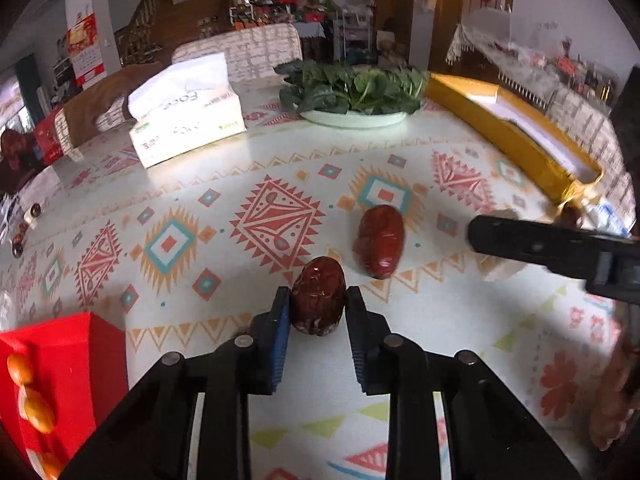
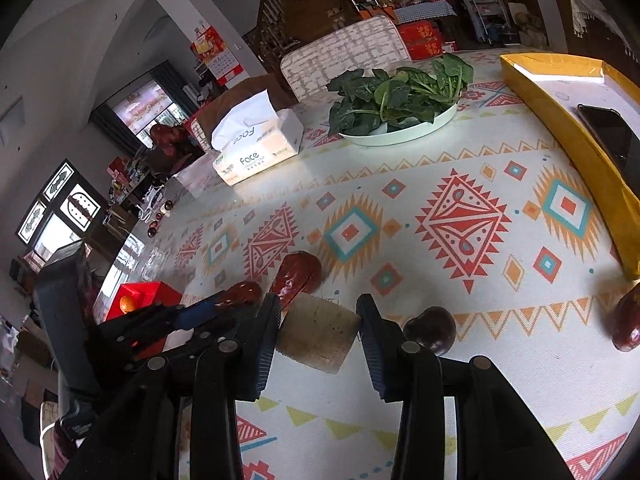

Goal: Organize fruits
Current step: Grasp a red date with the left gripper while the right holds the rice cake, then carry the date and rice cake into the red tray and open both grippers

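One wrinkly dark-red date [image 1: 318, 296] sits on the patterned table [image 1: 240, 184], squeezed tight by the left gripper [image 1: 318, 312]. The right gripper [image 2: 318, 328] holds a pale block [image 2: 320, 332]. Next, I think: lift the date into the red box [image 1: 80, 360].

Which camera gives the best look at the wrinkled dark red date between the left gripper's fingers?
The left wrist view: the wrinkled dark red date sits centred and unobstructed between the left gripper pads. The right wrist view shows only its top, behind the gripper's black body.
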Action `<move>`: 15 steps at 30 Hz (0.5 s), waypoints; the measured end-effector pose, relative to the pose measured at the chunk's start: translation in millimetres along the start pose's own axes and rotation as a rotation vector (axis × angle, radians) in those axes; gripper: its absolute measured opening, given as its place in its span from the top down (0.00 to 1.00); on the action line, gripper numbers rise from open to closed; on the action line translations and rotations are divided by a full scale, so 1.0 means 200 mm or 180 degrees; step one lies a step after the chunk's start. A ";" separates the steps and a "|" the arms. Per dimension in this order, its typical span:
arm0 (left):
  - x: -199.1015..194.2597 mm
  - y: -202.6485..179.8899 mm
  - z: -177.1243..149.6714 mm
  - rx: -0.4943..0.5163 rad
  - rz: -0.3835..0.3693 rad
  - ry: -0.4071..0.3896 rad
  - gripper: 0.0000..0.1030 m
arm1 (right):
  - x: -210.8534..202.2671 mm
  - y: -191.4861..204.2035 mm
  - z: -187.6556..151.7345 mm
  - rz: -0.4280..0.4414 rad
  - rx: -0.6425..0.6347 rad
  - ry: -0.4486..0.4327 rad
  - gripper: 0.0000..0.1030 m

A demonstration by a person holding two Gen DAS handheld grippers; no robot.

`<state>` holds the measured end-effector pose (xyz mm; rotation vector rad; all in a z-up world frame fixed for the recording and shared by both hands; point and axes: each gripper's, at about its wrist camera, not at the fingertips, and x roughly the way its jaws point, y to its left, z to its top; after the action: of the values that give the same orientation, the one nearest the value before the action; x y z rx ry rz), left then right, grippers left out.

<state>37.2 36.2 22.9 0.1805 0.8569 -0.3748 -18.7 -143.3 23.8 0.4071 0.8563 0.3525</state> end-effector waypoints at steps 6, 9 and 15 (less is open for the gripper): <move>-0.20 0.03 -0.09 -0.0318 -0.0065 -0.0232 0.74 | 0.00 0.00 -0.01 0.0011 -0.0007 -0.0029 0.58; -0.33 0.08 -0.15 -0.0512 -0.0076 -0.0355 0.74 | -0.01 0.02 -0.01 0.0033 -0.0051 -0.0049 0.58; -0.70 0.33 -0.36 -0.1060 0.0024 -0.0686 0.74 | -0.01 0.05 -0.03 0.0203 -0.0035 -0.0039 0.58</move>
<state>-70.7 153.1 82.8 -0.1630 0.6935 -0.2348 -25.9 -134.7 25.3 0.4267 0.8305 0.4133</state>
